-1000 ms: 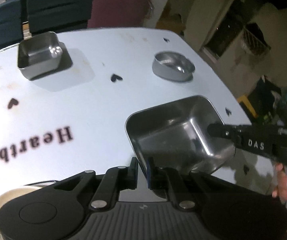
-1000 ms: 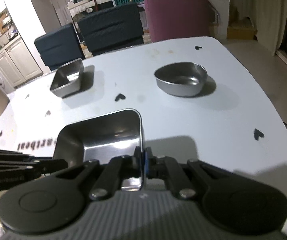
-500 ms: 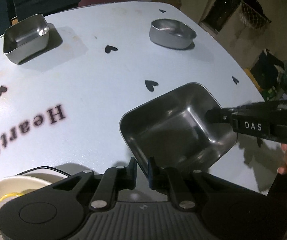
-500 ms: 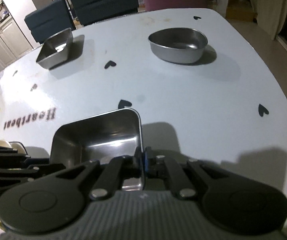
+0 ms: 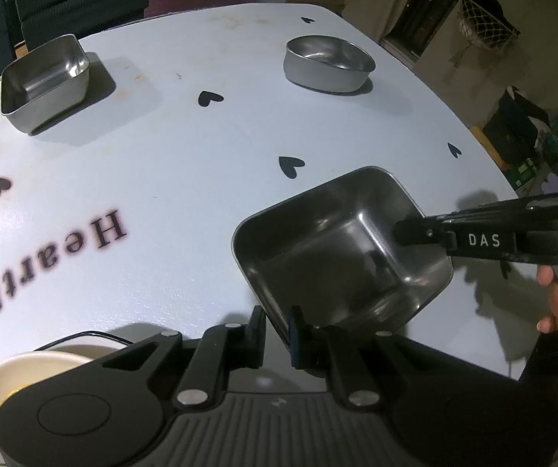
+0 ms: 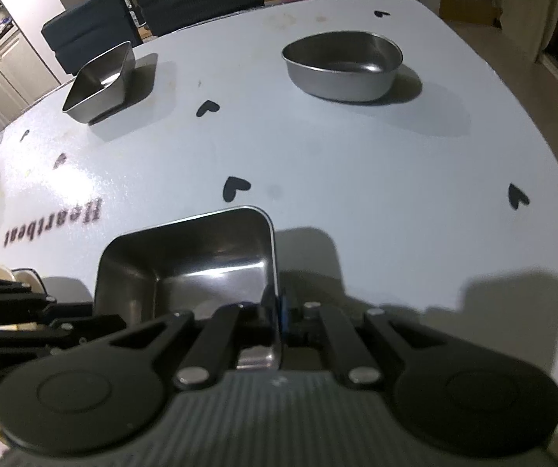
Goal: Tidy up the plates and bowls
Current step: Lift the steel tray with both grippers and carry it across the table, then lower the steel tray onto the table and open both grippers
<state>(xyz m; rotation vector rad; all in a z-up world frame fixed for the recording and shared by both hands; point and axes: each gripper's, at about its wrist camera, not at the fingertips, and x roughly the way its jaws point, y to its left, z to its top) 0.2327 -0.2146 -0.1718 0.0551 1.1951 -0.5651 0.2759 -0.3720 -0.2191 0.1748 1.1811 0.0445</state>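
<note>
Square steel dish [image 5: 341, 249] has been brought lower, close over the table [image 5: 201, 155]. Right gripper [image 6: 278, 311] is clamped on its rim; left gripper [image 5: 277, 329], slightly parted, straddles the near rim. Set-down is judged imminent.

We see the near square steel tray [image 5: 341, 257] on the table [image 5: 201, 163]. Behind it sit 2 more: a square steel tray [image 5: 43, 85] far left, a rounded steel bowl [image 5: 327, 64] far right.
</note>
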